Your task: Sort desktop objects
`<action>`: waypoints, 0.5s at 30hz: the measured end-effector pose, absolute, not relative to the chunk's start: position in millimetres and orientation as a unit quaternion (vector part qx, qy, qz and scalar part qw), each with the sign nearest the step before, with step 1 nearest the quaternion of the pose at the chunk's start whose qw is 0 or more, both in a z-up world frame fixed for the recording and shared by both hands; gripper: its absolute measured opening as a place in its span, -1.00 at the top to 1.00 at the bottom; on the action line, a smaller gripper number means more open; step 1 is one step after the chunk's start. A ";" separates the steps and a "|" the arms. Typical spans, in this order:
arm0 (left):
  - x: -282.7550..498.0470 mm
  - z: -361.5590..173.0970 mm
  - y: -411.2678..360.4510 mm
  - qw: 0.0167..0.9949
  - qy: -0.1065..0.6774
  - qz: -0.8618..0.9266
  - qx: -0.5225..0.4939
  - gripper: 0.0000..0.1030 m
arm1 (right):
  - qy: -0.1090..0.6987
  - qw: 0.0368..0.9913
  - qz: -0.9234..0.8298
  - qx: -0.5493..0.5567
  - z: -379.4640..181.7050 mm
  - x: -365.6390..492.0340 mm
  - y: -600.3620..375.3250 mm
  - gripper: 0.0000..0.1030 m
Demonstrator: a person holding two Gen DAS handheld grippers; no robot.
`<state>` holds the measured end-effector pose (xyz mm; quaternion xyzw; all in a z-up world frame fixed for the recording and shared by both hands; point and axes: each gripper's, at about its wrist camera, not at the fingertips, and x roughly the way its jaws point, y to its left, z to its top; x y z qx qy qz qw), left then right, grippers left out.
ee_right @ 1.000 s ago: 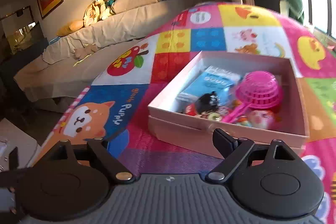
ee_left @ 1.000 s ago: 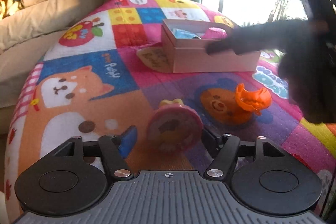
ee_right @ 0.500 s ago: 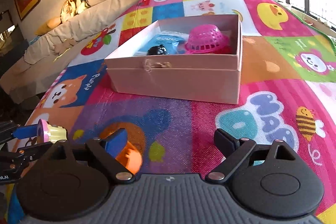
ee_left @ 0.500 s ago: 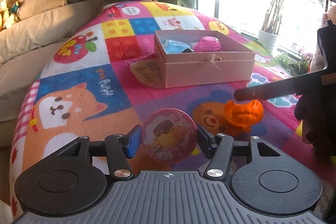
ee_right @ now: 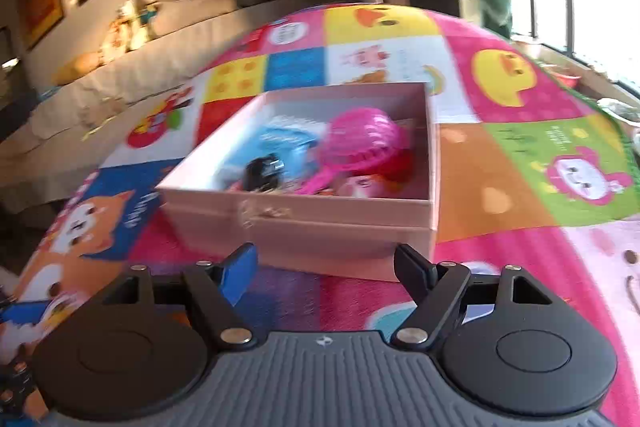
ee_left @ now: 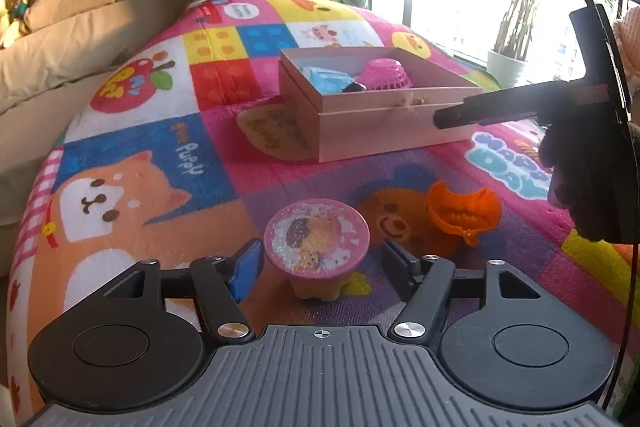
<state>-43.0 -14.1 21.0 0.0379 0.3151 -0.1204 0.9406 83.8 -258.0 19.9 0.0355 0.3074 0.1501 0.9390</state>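
Left gripper: jaws opening as I watch; the pink-lidded cup stands between the pads, and I see a gap on each side of it, so nothing pinches it.
Right gripper: jaws spread but closing, with nothing between them; I have it pointed at the near wall of the box. In the left wrist view one of its dark fingers reaches in from the right, in front of the box's near right corner, with a gloved hand behind it.
Play mat: bright cartoon squares fill the whole working surface; its left edge drops off beside a pale sofa. I have broad open mat left of the box and left of the cup.
Pink box: open-topped and square-edged, it sits mid-mat, well apart from the cup. Inside I make out a pink mesh basket, a blue packet and a small black item; the view is blurred.
Pink-lidded cup: upright on the mat, glittery picture lid upward, nearest to my left gripper.
Orange toy: lies on the mat just right of the cup, not touching it, with clear mat between it and the box.
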 end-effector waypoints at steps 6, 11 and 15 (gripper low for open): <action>-31.5 12.8 -17.4 0.939 0.326 -0.106 0.040 -0.53 | 0.316 0.926 0.201 0.051 25.8 59.7 -268.3 -0.66; -23.1 10.4 -17.1 0.937 0.335 -0.094 0.032 -0.44 | 0.332 0.895 0.297 -0.019 29.0 19.4 -238.4 -0.76; -24.2 14.2 -14.7 0.939 0.333 -0.086 0.029 -0.38 | 0.311 0.889 0.312 -0.122 19.4 -10.1 -204.0 -0.65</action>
